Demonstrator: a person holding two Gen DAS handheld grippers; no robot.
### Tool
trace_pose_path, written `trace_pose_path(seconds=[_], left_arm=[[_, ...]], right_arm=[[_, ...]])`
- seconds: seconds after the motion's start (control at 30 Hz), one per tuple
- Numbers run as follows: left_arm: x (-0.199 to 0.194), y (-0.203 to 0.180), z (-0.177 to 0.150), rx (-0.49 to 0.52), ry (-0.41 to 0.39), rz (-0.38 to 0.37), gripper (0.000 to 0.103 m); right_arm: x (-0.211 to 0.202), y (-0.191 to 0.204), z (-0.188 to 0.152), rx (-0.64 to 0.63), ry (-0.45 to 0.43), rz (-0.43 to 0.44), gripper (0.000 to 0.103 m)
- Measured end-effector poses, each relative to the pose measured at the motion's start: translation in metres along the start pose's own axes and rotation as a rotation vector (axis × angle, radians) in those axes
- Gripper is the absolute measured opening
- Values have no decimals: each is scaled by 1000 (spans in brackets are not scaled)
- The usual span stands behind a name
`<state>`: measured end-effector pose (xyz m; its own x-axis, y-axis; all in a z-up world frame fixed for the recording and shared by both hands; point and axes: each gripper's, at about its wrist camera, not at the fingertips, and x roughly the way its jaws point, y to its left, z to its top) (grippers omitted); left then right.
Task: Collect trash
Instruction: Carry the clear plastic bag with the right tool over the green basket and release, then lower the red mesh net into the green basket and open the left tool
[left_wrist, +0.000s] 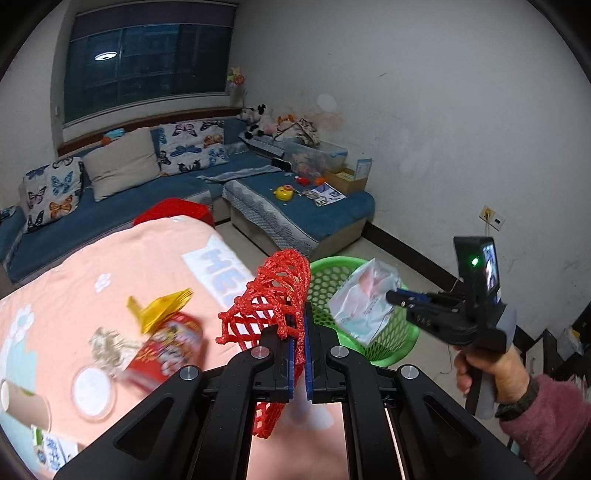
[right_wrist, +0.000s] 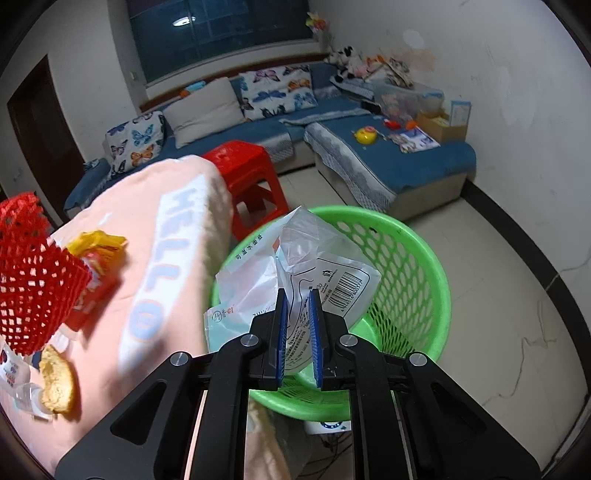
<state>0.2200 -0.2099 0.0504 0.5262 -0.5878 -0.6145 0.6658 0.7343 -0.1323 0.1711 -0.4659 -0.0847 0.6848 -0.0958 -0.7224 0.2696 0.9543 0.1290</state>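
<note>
My left gripper (left_wrist: 300, 319) is shut on a red foam net sleeve (left_wrist: 269, 306), held up over the edge of the peach cloth-covered table (left_wrist: 122, 258). The same red net (right_wrist: 33, 273) shows at the left of the right wrist view. My right gripper (right_wrist: 298, 301) is shut on a crumpled white plastic package (right_wrist: 255, 284) printed with a barcode, held over the green perforated basket (right_wrist: 410, 266). In the left wrist view that right gripper (left_wrist: 393, 297) holds the package (left_wrist: 362, 302) above the basket (left_wrist: 404, 336), which stands on the floor beside the table.
On the table lie a red and yellow snack wrapper (left_wrist: 166, 332), a clear round lid (left_wrist: 92, 391), a paper cup (left_wrist: 22, 402) and a yellow-brown peel (right_wrist: 57, 384). A red stool (right_wrist: 251, 173) stands behind the table. A blue corner sofa (right_wrist: 406, 162) lines the far walls.
</note>
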Motion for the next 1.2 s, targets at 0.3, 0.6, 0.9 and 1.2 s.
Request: trace_pose_path(seconds=[0.3, 0.6, 0.9, 1.2], left_arm=[[41, -28, 20, 26, 45, -42, 4], [87, -47, 33, 24, 103, -104, 4], [128, -72, 42, 33, 142, -151, 5], [154, -86, 41, 14, 172, -167, 54]], right_arm=[[22, -21, 1, 50, 48, 6, 17], [17, -38, -2, 81, 39, 1, 39], [-11, -51, -18, 90, -7, -36, 60], [-26, -67, -30, 120, -18, -49, 63]])
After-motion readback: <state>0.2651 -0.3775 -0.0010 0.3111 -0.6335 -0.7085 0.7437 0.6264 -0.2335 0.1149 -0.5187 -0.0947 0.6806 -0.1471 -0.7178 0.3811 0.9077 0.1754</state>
